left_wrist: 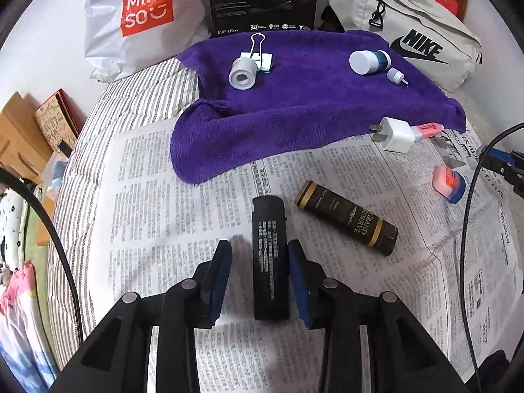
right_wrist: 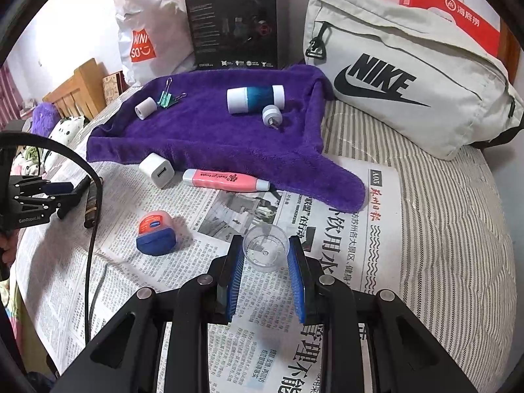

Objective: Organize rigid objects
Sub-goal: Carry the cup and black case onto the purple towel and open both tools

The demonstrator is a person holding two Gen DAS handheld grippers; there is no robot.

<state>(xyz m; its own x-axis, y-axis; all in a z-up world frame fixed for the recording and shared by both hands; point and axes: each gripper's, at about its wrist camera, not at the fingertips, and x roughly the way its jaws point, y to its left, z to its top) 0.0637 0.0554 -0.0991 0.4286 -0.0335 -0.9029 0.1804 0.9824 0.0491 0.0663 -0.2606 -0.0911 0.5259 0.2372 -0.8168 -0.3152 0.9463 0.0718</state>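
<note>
Straddling the black lighter with your left gripper jaws open and gripping nothing, you are risking nudging it; your right gripper jaws are bracketing the clear cup, contact unclear, possibly squirting it out

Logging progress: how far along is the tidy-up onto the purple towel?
Done: four items lie on the purple towel: tape roll, binder clip, blue-white bottle, small cap.
In hand: left gripper straddles the black lighter, right gripper the clear cup; jaws open.
Left on newspaper: charger, pink pen, brown tube, balm jar.
</note>
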